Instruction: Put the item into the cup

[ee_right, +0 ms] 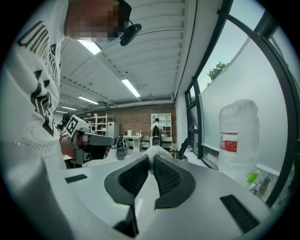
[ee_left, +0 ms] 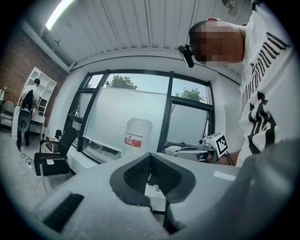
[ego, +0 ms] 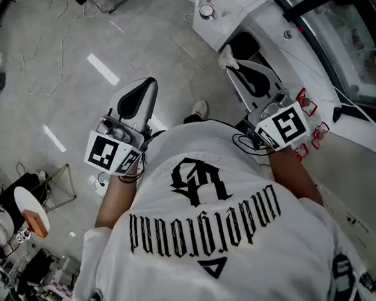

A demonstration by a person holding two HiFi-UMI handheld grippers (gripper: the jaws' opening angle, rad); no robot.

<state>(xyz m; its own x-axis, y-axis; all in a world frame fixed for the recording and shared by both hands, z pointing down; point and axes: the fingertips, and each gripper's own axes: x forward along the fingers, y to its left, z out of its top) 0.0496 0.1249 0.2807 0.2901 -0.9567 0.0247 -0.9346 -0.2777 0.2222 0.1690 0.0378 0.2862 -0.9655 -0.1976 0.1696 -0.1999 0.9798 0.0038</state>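
I hold both grippers up against my chest, jaws pointing away from me. My right gripper (ego: 231, 62) (ee_right: 152, 160) is shut on a small white item (ee_right: 156, 151), which pokes out past its tips as a pale lump (ego: 225, 57). My left gripper (ego: 149, 84) (ee_left: 150, 157) is shut, its black pads meeting with nothing between them. A small round cup-like container (ego: 206, 9) stands on the white counter (ego: 254, 19) ahead of the right gripper; I cannot tell for sure that it is the cup.
A big white water jug with a red label (ee_left: 137, 133) (ee_right: 238, 140) stands by the window. The white counter runs along the window at my right. Cables (ego: 45, 61) lie on the grey floor, and an office chair (ee_left: 54, 154) stands at the left.
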